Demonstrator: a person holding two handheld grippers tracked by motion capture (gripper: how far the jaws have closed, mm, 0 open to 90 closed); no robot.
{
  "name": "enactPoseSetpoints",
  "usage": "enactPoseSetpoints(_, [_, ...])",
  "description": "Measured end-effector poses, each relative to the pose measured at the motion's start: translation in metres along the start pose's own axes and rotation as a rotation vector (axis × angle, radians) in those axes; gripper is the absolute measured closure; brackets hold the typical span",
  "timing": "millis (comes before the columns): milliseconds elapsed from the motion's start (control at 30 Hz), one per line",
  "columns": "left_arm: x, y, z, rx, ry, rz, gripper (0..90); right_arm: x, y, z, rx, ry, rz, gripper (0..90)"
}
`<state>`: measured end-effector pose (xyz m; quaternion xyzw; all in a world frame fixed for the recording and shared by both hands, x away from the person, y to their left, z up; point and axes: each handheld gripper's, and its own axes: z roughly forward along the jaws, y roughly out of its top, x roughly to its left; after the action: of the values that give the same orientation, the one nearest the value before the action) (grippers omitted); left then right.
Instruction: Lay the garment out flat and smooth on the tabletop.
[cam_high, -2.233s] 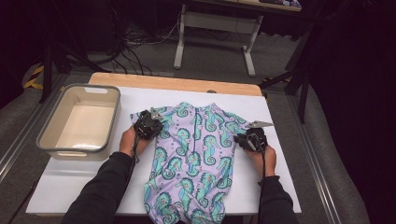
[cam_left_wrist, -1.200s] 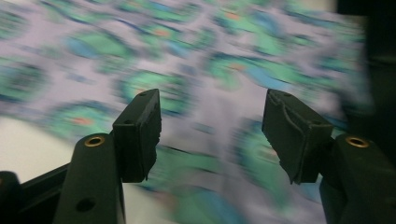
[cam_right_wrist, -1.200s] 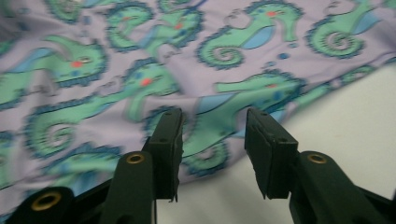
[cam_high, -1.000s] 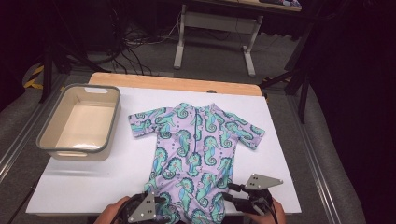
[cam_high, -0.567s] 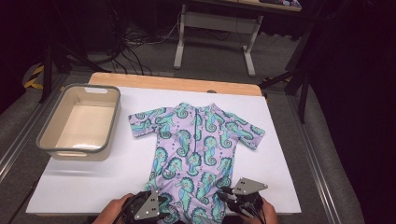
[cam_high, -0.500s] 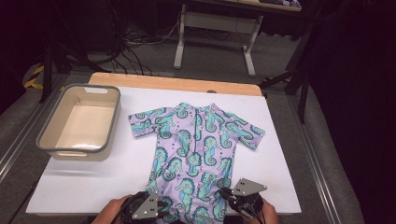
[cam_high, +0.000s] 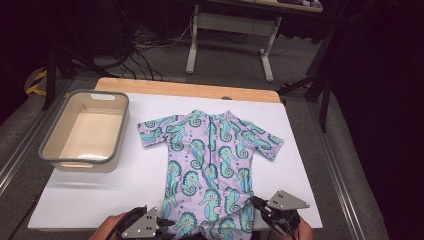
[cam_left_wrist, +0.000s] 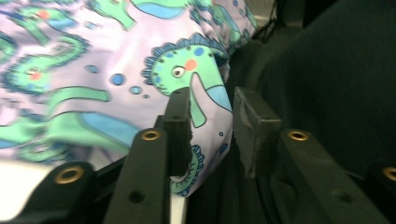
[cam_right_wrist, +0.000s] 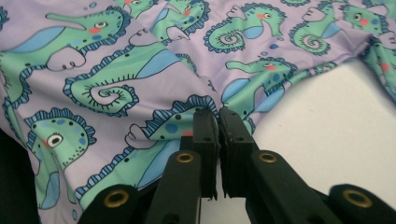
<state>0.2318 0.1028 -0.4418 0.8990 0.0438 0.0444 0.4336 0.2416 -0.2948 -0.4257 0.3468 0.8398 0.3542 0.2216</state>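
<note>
Bright table, dark room, soft close-ups

From the high view, even overhead light falls on the white table (cam_high: 100, 195), with faint, short shadows beside the tub (cam_high: 84, 131), while the floor and surroundings sink into near black. The left gripper view is blurred across the seahorse-print swimsuit (cam_left_wrist: 93, 79); the right gripper view is sharper on it, and the tabletop there glares almost white.

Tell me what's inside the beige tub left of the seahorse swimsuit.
The tub looks empty: its pale floor shows bare. Its near wall hides a thin strip of the floor along that side, so that strip can't be checked.
</note>
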Motion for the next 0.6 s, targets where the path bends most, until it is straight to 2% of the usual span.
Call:
enactPoseSetpoints(33, [0.001,0.001,0.000,-0.016,0.020,-0.007,60.6,0.000,-0.001,-0.002,-0.003,-0.008,0.003,84.7])
enactPoseSetpoints(67, [0.003,0.001,0.000,-0.018,0.045,-0.031,55.9,0.001,-0.001,-0.003,0.002,-0.026,-0.008,81.4])
enactPoseSetpoints(133, [0.010,-0.002,0.002,-0.017,0.121,-0.074,48.6,0.002,0.000,-0.004,-0.003,-0.053,-0.020,61.9])
enactPoseSetpoints(167, [0.013,-0.002,0.003,-0.014,0.143,-0.092,45.6,0.002,0.000,-0.003,-0.007,-0.064,-0.015,58.9])
enactPoseSetpoints(200, [0.015,-0.003,0.005,-0.020,0.170,-0.126,43.0,0.001,0.000,-0.002,-0.007,-0.057,-0.011,58.2])
enactPoseSetpoints(267, [0.025,-0.005,0.009,-0.025,0.198,-0.161,40.4,-0.001,0.001,0.001,-0.025,-0.033,0.006,53.7])
enactPoseSetpoints(333, [0.035,-0.006,0.014,-0.018,0.252,-0.198,37.5,-0.004,0.003,0.005,-0.054,-0.012,0.026,51.9])
enactPoseSetpoints(400, [0.043,-0.006,0.018,-0.013,0.266,-0.216,37.1,-0.007,0.005,0.011,-0.063,-0.013,0.016,50.9])
enactPoseSetpoints(467, [0.052,-0.005,0.023,-0.009,0.278,-0.219,36.2,-0.013,0.007,0.018,-0.066,0.001,0.040,49.9])
enactPoseSetpoints(500, [0.056,-0.004,0.025,-0.001,0.276,-0.227,35.5,-0.017,0.009,0.022,-0.070,0.016,0.049,49.4])
enactPoseSetpoints(600, [0.067,-0.003,0.033,0.029,0.266,-0.235,34.8,-0.027,0.019,0.032,-0.081,0.007,0.060,48.2])
